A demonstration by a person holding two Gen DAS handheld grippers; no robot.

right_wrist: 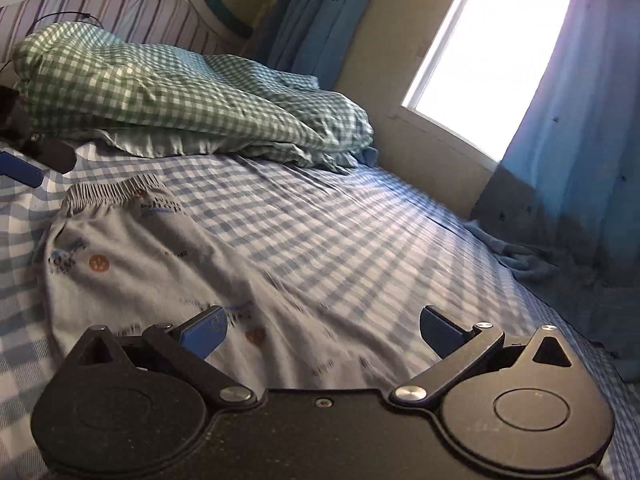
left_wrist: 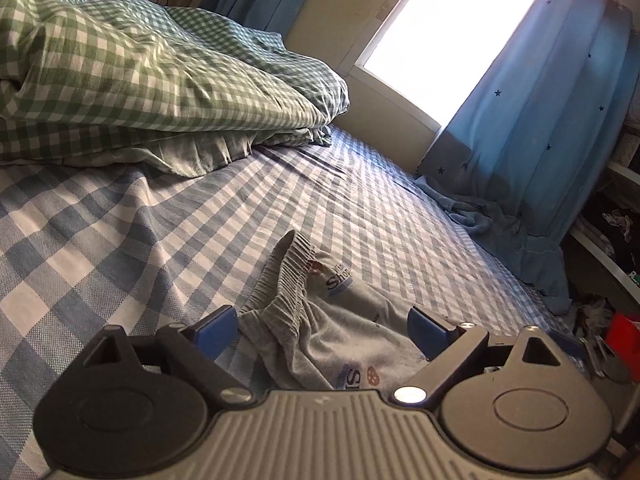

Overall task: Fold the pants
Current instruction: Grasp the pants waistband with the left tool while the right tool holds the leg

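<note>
Light grey printed pants (right_wrist: 160, 264) lie on the blue checked bed sheet (right_wrist: 360, 220), the ribbed waistband (right_wrist: 116, 190) at the far end. In the left wrist view the waistband (left_wrist: 288, 284) is bunched up just ahead of my left gripper (left_wrist: 322, 326), which is open with the pants fabric (left_wrist: 340, 344) between its blue fingers. My right gripper (right_wrist: 324, 330) is open and hovers low over the leg part of the pants. The left gripper's blue finger (right_wrist: 20, 170) shows at the left edge of the right wrist view, near the waistband.
A green checked duvet (left_wrist: 140, 80) is piled at the head of the bed by a striped headboard (right_wrist: 100, 4). A bright window (left_wrist: 440, 28) and blue star curtains (left_wrist: 540, 140) line the far side. Shelves with clutter (left_wrist: 612, 240) stand on the right.
</note>
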